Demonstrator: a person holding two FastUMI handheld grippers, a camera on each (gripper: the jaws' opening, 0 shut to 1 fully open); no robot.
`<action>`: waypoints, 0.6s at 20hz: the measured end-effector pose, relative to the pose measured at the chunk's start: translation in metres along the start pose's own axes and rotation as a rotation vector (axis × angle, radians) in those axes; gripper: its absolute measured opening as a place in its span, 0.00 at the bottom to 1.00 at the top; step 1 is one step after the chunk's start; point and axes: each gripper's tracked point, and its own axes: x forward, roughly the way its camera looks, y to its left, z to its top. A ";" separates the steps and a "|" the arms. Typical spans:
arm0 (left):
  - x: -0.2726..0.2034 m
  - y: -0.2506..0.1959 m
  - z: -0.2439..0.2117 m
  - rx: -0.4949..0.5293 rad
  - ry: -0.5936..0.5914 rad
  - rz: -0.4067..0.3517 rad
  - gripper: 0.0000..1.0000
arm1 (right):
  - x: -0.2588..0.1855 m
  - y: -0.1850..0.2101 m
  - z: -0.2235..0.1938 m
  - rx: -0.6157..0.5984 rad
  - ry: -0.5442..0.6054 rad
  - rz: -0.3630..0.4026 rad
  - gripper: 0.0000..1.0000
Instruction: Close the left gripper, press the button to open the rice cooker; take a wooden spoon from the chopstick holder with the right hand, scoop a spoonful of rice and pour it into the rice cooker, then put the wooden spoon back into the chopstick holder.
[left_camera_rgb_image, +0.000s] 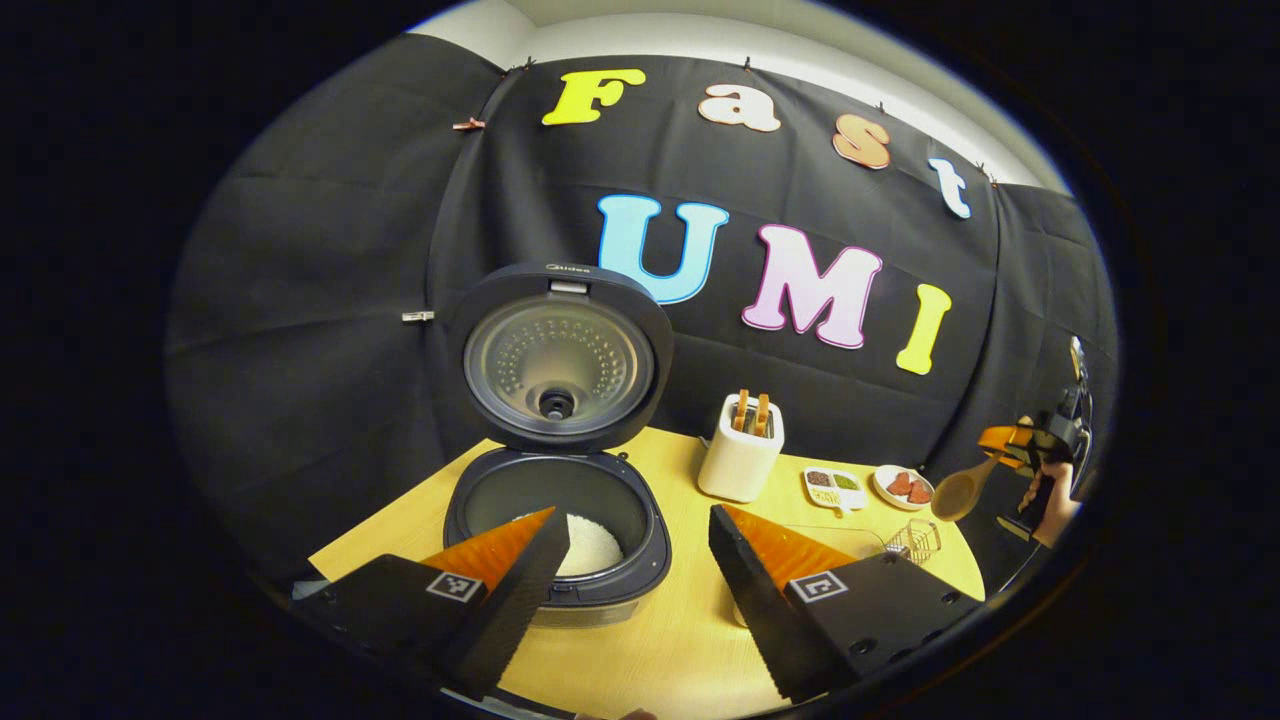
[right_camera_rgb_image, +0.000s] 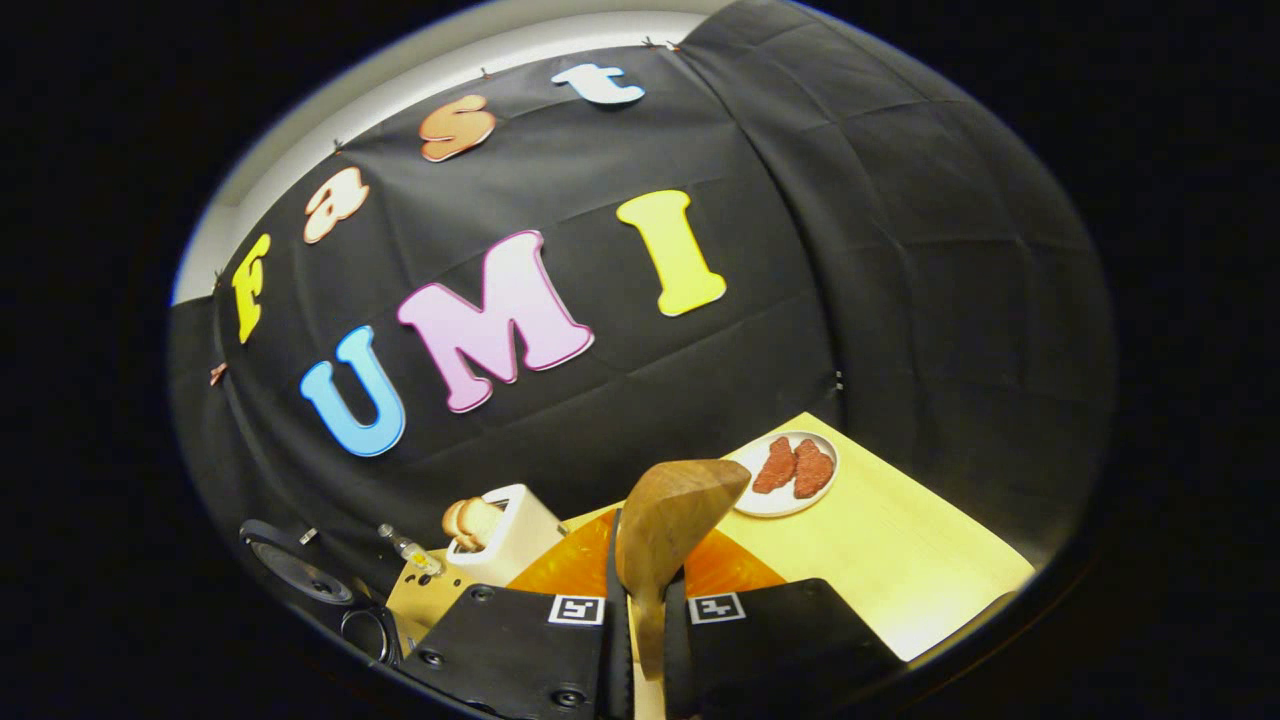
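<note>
Right tongs (right_camera_rgb_image: 640, 640) clench the wooden spoon (right_camera_rgb_image: 665, 530); left tongs (left_camera_rgb_image: 620, 570) hang released.
Keep the bowl level, then carry it over the open rice cooker (left_camera_rgb_image: 555, 500) on the counter (left_camera_rgb_image: 680, 630).

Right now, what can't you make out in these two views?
- Left gripper view: front of the rice cooker, hidden behind the left hand-held gripper.
- Left gripper view: contents of the divided dish, too small.
- Right gripper view: the wooden spoon handle's lower end, cut off by the edge below the right hand-held gripper.
</note>
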 end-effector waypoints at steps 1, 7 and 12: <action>0.000 -0.002 0.002 -0.003 0.004 0.009 0.95 | 0.005 -0.014 -0.003 0.013 0.005 -0.017 0.16; -0.003 -0.014 0.013 -0.006 0.010 0.065 0.95 | 0.037 -0.067 -0.044 0.050 0.082 -0.090 0.16; -0.008 -0.033 -0.001 -0.035 0.053 0.063 0.95 | 0.055 -0.081 -0.075 0.067 0.127 -0.120 0.16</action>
